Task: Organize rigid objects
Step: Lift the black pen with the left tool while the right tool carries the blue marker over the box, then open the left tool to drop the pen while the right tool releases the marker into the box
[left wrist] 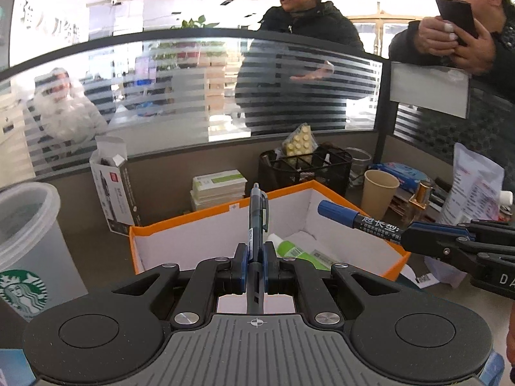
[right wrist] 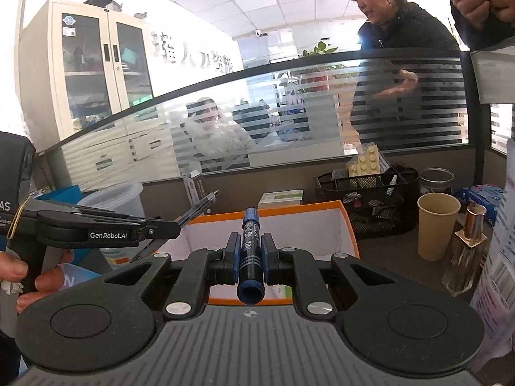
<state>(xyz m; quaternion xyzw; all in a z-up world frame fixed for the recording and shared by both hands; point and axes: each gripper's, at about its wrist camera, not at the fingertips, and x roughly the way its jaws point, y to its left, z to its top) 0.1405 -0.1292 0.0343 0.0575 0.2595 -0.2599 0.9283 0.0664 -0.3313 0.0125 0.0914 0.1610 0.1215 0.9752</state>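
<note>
My left gripper [left wrist: 256, 252] is shut on a dark blue pen [left wrist: 257, 215] that points forward over the orange box [left wrist: 180, 225]. In the right wrist view that same gripper [right wrist: 178, 225] comes in from the left with the pen [right wrist: 201, 204] sticking out of it. My right gripper [right wrist: 251, 251] is shut on a blue marker [right wrist: 250, 247] just short of the orange box [right wrist: 349, 225]. From the left wrist view the marker [left wrist: 357, 220] reaches over the box's right side, held by the right gripper [left wrist: 405, 238]. A green-and-white tube [left wrist: 289, 247] lies inside the box.
A clear lidded cup [left wrist: 29, 244] stands at the left. Behind the box are stacked books [left wrist: 219, 189], a black mesh organizer [left wrist: 305, 164], a paper cup [left wrist: 379, 193] and a glass bottle [right wrist: 466, 251]. A striped glass partition [left wrist: 193, 90] runs behind, with people beyond it.
</note>
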